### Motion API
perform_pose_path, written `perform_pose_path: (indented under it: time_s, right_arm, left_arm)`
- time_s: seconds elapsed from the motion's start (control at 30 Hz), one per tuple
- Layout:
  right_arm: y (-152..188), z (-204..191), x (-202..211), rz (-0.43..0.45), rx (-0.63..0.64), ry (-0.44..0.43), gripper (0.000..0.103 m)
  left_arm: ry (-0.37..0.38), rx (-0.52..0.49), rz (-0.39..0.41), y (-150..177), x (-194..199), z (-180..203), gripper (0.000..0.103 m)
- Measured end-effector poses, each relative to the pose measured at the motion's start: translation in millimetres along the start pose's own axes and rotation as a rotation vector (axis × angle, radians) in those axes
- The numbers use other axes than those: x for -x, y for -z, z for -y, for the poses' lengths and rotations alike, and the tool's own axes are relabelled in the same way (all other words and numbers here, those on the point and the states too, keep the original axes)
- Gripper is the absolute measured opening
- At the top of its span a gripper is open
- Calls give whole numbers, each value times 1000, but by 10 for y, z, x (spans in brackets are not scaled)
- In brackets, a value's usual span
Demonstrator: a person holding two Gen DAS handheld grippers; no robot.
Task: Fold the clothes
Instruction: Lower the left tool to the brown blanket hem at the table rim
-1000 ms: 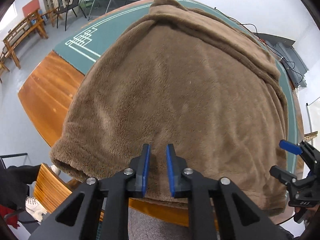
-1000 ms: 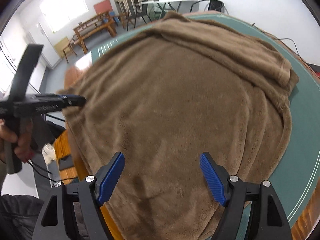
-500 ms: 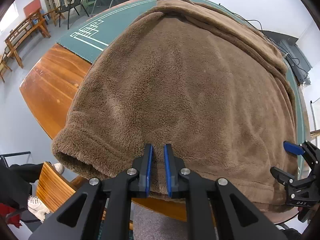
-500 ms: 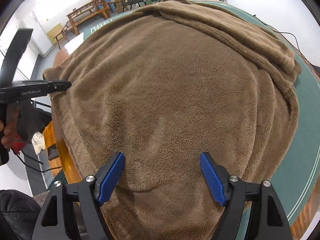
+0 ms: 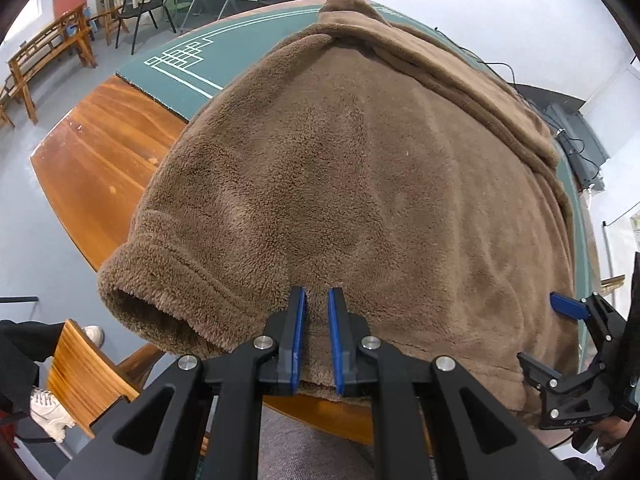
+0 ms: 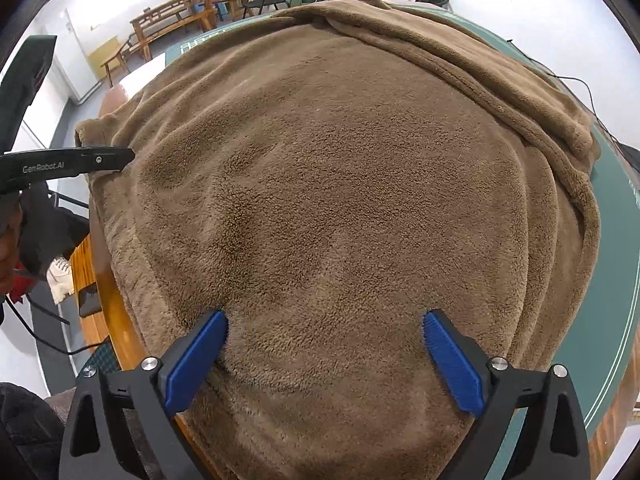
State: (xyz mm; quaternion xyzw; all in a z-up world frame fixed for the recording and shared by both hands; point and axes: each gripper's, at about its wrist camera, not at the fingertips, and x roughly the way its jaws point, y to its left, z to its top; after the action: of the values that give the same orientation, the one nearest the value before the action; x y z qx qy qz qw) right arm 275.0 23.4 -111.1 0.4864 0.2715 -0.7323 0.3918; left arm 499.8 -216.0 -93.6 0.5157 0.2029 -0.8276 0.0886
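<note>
Spread wide across the bench, the brown fleece garment point(image 5: 360, 184) covers most of the green mat point(image 5: 180, 76) and hangs over the near wooden edge point(image 5: 332, 412). Its pile is thick and plush, with a ridged seam running along the far side toward a bunched peak at the back. In the left wrist view a ribbed cuff point(image 5: 160, 292) gapes open at the near left corner, jutting past the bench edge.

The left gripper point(image 5: 316, 336) sits at the near hem, just right of that cuff. Its jaws stand nearly together, and a fold of the fleece hem lies pinched between the blue pads point(image 5: 298, 332). From the right wrist view this same gripper point(image 6: 120, 158) shows as a dark finger reaching in from the left, touching the garment's left corner.

The right gripper point(image 6: 324, 356) hovers low over the garment's near right portion. Its jaws are spread wide, both blue pads point(image 6: 196, 360) resting against or just above the pile with nothing caught between them. In the left wrist view the right gripper point(image 5: 548, 332) appears at the far right, its jaws apart beside the hem.

Bare orange wood point(image 5: 100, 152) of the bench shows to the left of the mat. Beyond it stand wooden benches point(image 5: 44, 56), black chairs point(image 5: 148, 0) and a glass table. Dark cables point(image 6: 576, 80) trail past the far right side.
</note>
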Motion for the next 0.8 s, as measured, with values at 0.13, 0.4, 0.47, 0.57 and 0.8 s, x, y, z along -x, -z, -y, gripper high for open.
perform_pose_path:
  time_s: [0.13,0.4,0.47,0.57,0.8]
  right_arm:
    - [15,21,6,10,3,-4,102]
    - [42,59,16,32,6,-5,102]
    - [37,70,16,30,8,-6,102]
    - [32,87,17,27,11,-8,102]
    - [25,130,23,22,18,-14,102]
  left_arm:
    - [22,46,34,-12,184,-152,21]
    - [20,130,123,-181,403,-528,58]
    - [19,137,125,-227,385,-624,58]
    - [15,143,124,-298,341,-759,58]
    - [19,136,52,-258,172,-728,57]
